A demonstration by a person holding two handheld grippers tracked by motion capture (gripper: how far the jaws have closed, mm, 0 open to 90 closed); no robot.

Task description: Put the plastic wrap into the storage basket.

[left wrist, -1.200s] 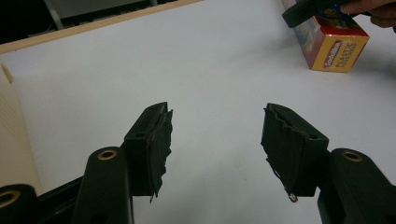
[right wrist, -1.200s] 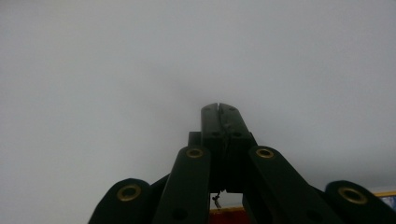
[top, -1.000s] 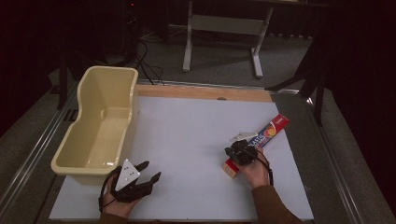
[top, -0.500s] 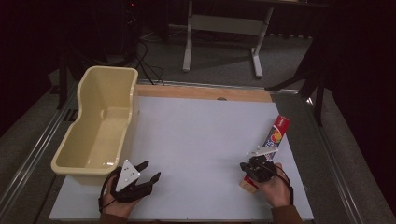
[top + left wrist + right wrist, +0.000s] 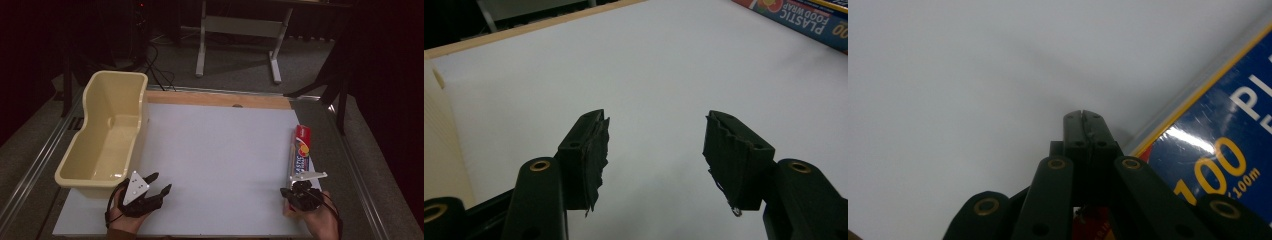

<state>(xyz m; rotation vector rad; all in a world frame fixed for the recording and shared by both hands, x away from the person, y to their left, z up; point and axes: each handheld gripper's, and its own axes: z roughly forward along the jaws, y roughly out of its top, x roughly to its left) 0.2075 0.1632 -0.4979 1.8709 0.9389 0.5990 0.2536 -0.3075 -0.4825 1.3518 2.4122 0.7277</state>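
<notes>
Plastic food wrap box along the right edge of the tabletop, your right claw at its near end.

Your right claw (image 5: 300, 192) sits at the near right of the white tabletop (image 5: 220, 150), jaws pressed together with nothing between them; in the right gripper view its tips (image 5: 1083, 117) rest just beside the box's long edge, the blue printed face lying off to one side. The plastic food wrap box (image 5: 301, 155) lies flat, lengthwise, running away from you, red end farthest. Your left claw (image 5: 159, 184) is at the near left, jaws spread wide and empty over bare tabletop, well apart from the box. Just beside it stands the cream plastic tub (image 5: 85, 155), at the left edge.
</notes>
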